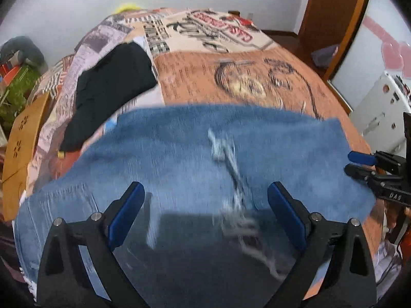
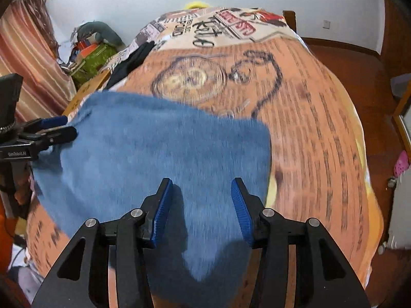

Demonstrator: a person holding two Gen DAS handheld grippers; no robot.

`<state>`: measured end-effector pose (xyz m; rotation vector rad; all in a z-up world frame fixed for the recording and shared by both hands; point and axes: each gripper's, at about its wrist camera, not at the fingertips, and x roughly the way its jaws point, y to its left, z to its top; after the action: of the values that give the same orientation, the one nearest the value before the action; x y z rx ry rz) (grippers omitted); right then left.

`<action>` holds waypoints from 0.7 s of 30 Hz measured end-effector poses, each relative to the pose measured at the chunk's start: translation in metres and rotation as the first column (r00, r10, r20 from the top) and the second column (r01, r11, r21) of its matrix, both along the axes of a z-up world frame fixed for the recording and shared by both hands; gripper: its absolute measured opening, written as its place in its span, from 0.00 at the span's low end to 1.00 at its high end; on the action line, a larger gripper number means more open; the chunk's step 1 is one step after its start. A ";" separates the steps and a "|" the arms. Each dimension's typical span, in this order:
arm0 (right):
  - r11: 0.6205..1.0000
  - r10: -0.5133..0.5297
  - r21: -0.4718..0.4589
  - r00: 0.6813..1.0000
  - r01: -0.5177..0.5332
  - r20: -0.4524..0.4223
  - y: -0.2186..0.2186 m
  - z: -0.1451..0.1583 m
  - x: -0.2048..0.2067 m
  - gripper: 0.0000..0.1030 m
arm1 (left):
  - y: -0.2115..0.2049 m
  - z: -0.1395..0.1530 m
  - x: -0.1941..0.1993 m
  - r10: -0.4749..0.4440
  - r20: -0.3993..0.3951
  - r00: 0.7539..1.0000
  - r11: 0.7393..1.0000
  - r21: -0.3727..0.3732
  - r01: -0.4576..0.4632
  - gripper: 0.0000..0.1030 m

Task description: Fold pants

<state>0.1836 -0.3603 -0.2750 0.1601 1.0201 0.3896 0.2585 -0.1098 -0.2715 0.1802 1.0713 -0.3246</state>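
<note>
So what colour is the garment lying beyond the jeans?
Black, seen best from the left wrist view.

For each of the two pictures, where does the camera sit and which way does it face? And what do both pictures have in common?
Left wrist view: sits on the left gripper, looks down and forward over the blue jeans on the bed; own open fingers show, right gripper at the right edge.
Right wrist view: sits on the right gripper, facing down over the jeans; own open fingers show, left gripper at the left edge.
Shared: jeans, printed bedcover, black garment.
</note>
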 end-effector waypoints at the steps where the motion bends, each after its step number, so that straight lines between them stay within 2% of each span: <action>1: 1.000 -0.015 0.010 1.000 0.015 0.004 -0.003 0.000 -0.007 0.42 | 0.002 -0.003 -0.005 0.000 -0.008 1.000 1.000 -0.002 0.000 0.95; 6: 0.999 -0.042 0.021 0.999 0.042 -0.002 -0.010 0.003 -0.029 0.42 | 0.019 -0.004 -0.026 0.024 -0.011 1.000 0.998 -0.051 -0.024 0.96; 11: 0.998 -0.058 -0.016 0.998 0.057 -0.006 -0.007 0.011 -0.033 0.42 | 0.033 0.001 -0.042 0.058 0.021 0.998 0.998 -0.035 -0.057 0.95; 14: 0.999 -0.046 -0.019 0.999 0.046 0.011 -0.002 0.024 -0.030 0.43 | 0.053 0.011 -0.051 0.112 0.060 0.992 0.994 -0.029 -0.110 0.95; 17: 0.999 -0.019 -0.033 0.997 0.021 0.077 0.011 0.045 -0.026 0.43 | 0.082 0.028 -0.059 0.187 0.102 0.977 0.981 -0.080 -0.179 0.95; 21: 0.999 0.028 -0.029 0.988 -0.024 0.155 0.031 0.071 -0.017 0.43 | 0.133 0.062 -0.074 0.316 0.172 0.933 0.944 -0.156 -0.291 0.95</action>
<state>0.1663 -0.3294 -0.2035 0.0903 0.8744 0.4054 0.1845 0.0235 -0.2098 -0.0692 0.8644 -0.0920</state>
